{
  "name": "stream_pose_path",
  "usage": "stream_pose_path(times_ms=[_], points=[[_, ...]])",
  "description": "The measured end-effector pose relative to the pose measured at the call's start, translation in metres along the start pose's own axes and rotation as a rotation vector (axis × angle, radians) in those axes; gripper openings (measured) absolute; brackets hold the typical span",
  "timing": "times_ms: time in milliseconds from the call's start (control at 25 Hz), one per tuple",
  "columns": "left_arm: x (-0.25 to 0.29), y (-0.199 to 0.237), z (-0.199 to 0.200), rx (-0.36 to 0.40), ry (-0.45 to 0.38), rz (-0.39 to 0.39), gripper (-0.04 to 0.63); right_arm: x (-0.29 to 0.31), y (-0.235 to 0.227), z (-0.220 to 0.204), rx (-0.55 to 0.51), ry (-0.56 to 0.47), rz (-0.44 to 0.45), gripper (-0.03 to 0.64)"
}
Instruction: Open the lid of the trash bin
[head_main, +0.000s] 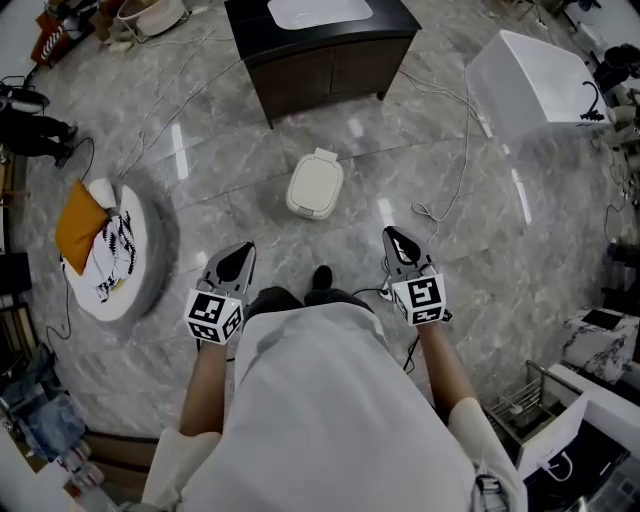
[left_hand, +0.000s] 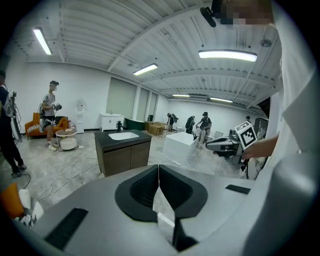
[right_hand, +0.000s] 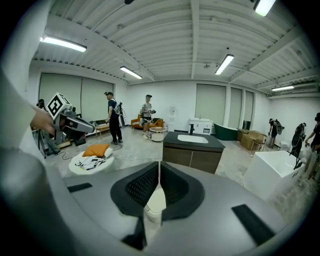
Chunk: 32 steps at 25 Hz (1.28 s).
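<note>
You held both grippers out in front of your torso, elbows bent, bare forearms (head_main: 205, 385) coming out of white sleeves (head_main: 180, 455). Left gripper (head_main: 238, 258) had its jaws closed tip to tip, and right gripper (head_main: 399, 242) did too. Both pointed forward, roughly level, well apart, marker cubes (head_main: 213, 315) facing up

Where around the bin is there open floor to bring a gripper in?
Bare floor lies between the trash bin and your shoe, and left of the bin toward the round pouf. To the right it is open up to the cable that runs down past the white tub. Behind the bin is tighter: the dark cabinet stands there.
</note>
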<state>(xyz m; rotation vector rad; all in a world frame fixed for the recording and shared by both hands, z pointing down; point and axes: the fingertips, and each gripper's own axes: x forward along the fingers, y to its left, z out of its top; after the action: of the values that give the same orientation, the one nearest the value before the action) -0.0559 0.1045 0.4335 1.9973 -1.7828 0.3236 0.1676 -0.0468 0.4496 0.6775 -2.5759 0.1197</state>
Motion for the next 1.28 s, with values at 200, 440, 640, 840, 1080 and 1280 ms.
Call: stream_pose_path(times_ms=[200,440,640,840,1080,1280], points=[[0.011,-0.004,-0.001,-0.003,0.037,-0.009,0.018,0.007,-0.011,-0.006,0.036,0.017,-0.001,0.034],[0.027,0.013,-0.001,0.003,0.067,-0.034,0.018,0.021,-0.009,-0.004,0.058,0.015,-0.023,0.034],[0.042,0.036,0.001,-0.003,0.083,-0.08,0.018,0.03,-0.003,-0.004,0.063,0.036,-0.065,0.033],[0.06,0.072,0.0,0.004,0.125,-0.137,0.018,0.047,-0.001,-0.006,0.121,0.082,-0.115,0.034],[0.09,0.106,-0.008,0.026,0.194,-0.228,0.018,0.076,0.01,-0.009,0.169,0.134,-0.134,0.032],[0.117,0.127,-0.023,0.059,0.252,-0.295,0.018,0.101,0.02,-0.014,0.21,0.175,-0.153,0.032]])
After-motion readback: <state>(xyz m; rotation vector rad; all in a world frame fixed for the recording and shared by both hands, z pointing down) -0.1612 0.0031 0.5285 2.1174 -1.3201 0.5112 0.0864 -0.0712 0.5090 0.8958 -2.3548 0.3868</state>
